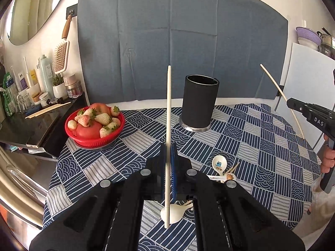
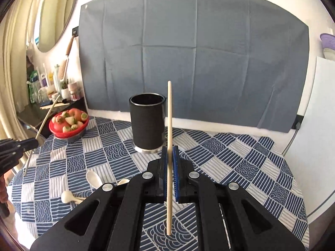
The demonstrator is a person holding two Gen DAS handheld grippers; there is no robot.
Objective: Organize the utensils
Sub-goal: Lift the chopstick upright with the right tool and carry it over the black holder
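Both grippers have a chopstick each: the left gripper [image 1: 168,146] is clamped on a white chopstick [image 1: 168,113], the right gripper [image 2: 170,148] is clamped on a wooden chopstick [image 2: 170,125], both held upright above the checked tablecloth [image 2: 230,159]. The black holder [image 2: 147,121] stands just behind them, spoons [image 2: 93,178] lie on the cloth, and a red fruit bowl [image 1: 94,123] sits off left.

A blue-and-white patterned tablecloth [image 2: 230,159] carries a black holder [image 2: 147,121], a red fruit bowl [image 1: 94,138] and white spoons [image 2: 93,177].
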